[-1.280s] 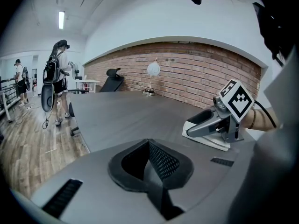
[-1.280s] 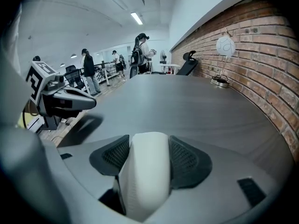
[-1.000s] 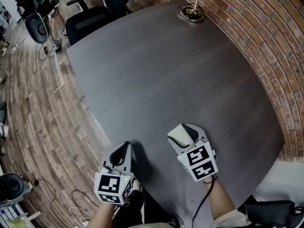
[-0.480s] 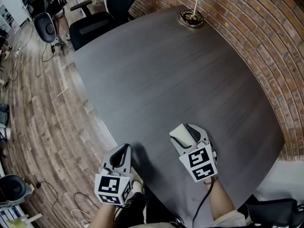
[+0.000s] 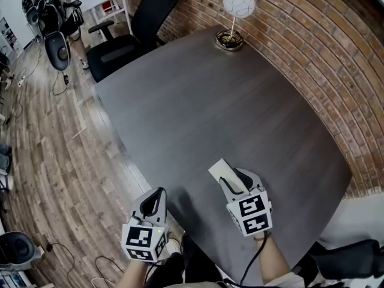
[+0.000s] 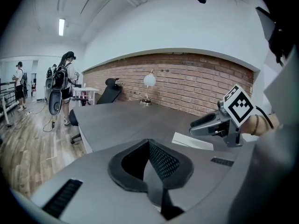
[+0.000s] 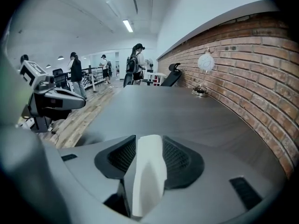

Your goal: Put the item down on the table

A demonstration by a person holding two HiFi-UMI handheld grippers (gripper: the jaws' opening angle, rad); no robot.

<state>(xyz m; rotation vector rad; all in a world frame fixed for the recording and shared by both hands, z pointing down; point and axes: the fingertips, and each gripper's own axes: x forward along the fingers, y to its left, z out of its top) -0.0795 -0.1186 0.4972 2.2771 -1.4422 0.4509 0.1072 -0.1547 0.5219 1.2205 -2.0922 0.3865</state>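
White item [image 5: 218, 170], half hidden, sits between the right claw's [image 5: 231, 179] just-narrowed jaws.

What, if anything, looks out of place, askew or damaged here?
Nothing stands out. The table is bare apart from a globe ornament standing upright at its far edge. The right gripper, whose jaws have just been closing, holds a flat white item between them, not yet put down.

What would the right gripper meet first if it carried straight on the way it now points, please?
Probably the bare table top: the right gripper, whose jaws have just been closing on the white item, points down at it, well short of the lamp.
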